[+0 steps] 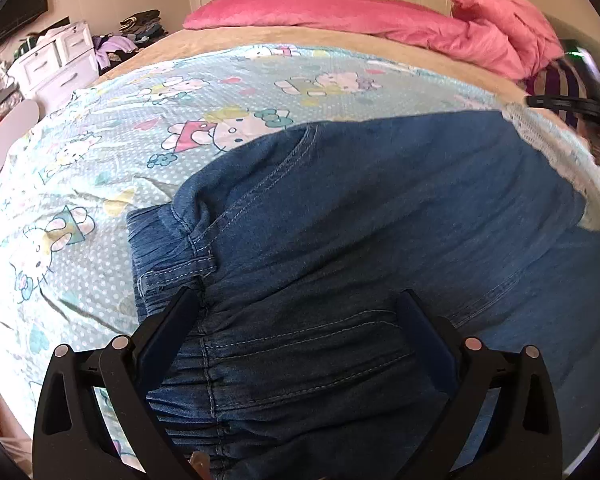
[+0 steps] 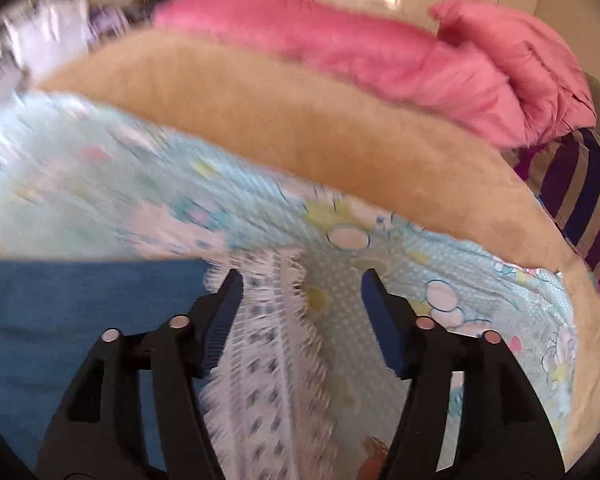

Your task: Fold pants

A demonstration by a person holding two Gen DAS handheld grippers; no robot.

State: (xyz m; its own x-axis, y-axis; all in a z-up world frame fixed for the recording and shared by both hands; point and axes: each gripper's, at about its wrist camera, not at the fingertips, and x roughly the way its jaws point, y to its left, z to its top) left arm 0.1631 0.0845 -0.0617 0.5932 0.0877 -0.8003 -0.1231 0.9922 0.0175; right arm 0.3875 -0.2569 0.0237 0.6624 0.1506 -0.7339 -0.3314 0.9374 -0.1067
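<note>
Left gripper (image 1: 296, 300): jaws spread wide over the elastic waistband (image 1: 220, 360) of the pants (image 1: 380, 208); the fingers straddle the gathered denim without pressing on it, so nothing is gripped.
Right gripper (image 2: 302, 280): jaws apart with only the lace-edged patterned sheet (image 2: 280, 360) showing between them; empty; its view is smeared with blur, so fine detail is lost; in the left wrist view it shows as a dark shape at the far right edge.
Pants, place: blue denim, lying on the cartoon-print sheet (image 1: 100, 160) on the bed; waistband end nearest the left gripper, the body running away to the right; in the right wrist view only a flat blue edge (image 2: 80, 320) shows, just beside the left finger.
Pants, lie: apparently already doubled, since a second waistband layer (image 1: 168, 240) sticks out at the left under the top one; how many layers I cannot tell.
Weight: judged moderate; denim is heavier than the sheet beneath, yet light enough for one pinch to lift.
Stiffness: soft and limp; it will drape and sag from any held point; not fragile.
Grip surface: woven and not slippery; the seams and gathers add bite.
Where to hold: the thick waistband or a stitched seam edge, pinching through all layers; avoid catching the sheet under it.
Surroundings: tan blanket (image 1: 340, 36) and pink quilt (image 1: 380, 12) well beyond the pants.
</note>
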